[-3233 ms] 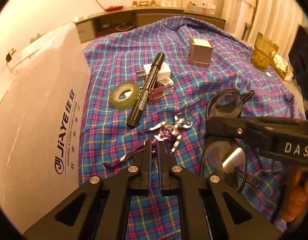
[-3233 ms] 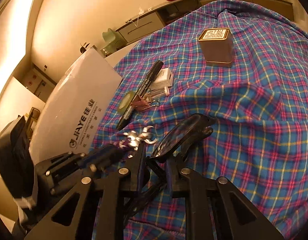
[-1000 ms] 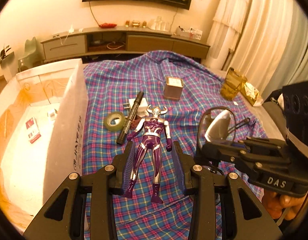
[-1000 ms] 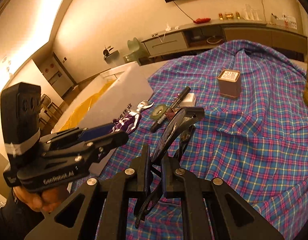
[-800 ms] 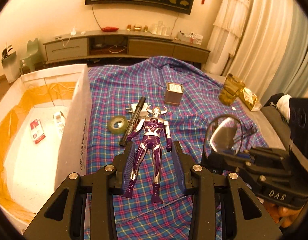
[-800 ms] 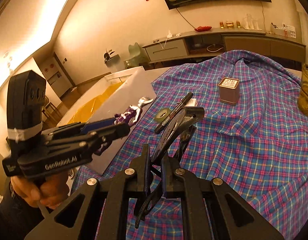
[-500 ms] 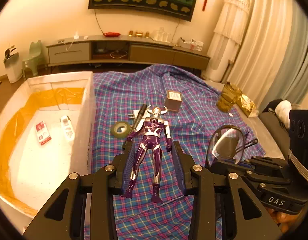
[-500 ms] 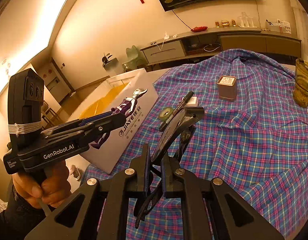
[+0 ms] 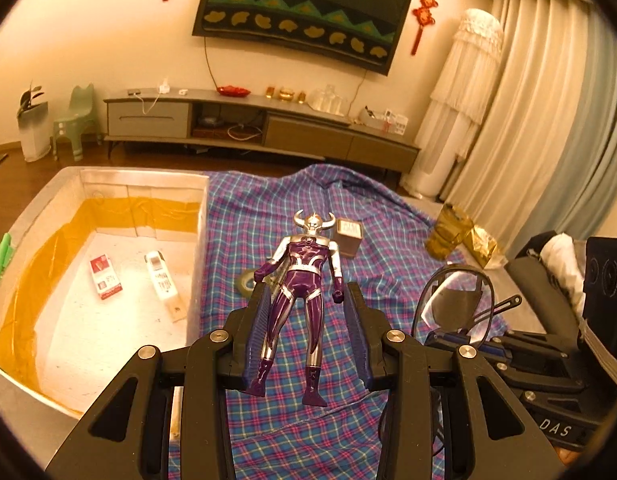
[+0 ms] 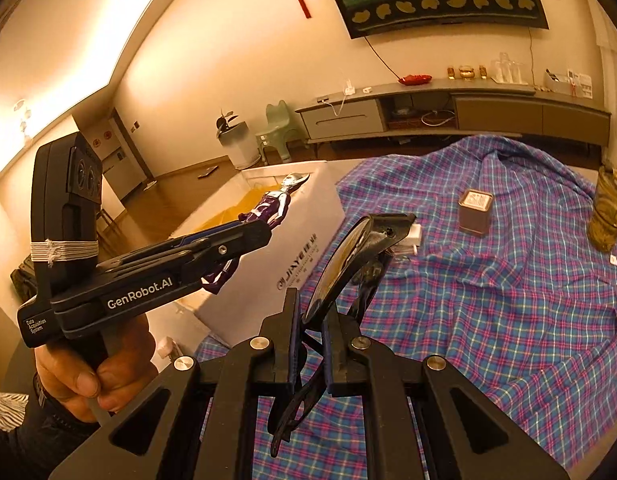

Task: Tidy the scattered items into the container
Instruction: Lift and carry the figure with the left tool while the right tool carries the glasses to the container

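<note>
Both grippers loaded, box not yet reached

The left gripper clamps a purple horned action figure above the plaid cloth beside the white "JiAYE" box; the right gripper pinches black glasses. Two small packets are boxed; the tin and tape roll remain. The left housing reads "GenRobot.AI".

Left gripper holding purple figure, white box beside
</note>
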`<state>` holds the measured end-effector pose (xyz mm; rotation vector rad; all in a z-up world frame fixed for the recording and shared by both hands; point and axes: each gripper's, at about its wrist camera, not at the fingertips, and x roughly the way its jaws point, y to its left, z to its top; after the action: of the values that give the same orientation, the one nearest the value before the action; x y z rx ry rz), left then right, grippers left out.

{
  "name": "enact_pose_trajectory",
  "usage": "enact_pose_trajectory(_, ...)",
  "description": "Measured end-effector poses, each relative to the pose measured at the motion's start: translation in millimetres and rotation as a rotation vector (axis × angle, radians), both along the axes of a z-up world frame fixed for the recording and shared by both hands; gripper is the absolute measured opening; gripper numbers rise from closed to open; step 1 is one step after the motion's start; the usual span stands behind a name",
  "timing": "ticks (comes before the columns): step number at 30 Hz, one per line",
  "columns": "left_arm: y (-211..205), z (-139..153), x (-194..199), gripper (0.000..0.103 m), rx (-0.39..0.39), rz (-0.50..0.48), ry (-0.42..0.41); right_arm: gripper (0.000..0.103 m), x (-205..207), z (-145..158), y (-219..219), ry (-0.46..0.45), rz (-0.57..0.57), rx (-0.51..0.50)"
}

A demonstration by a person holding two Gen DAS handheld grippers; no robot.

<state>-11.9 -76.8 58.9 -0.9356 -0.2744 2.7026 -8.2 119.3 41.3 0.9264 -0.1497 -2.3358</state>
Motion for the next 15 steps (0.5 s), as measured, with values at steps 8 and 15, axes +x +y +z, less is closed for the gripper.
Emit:
enact_pose_trajectory(8,-17.6,15.7,11.3,0.038,0.048,0.019,0.042,0.011,9.1,22.7,-24.8,0.044,0.027,0.026)
enact_pose_trajectory(15,-33.0,23.3,19.4,0.038,0.082,0.039,0.065,0.011,16.3,37.8,-46.7,0.08,0.05,0.045)
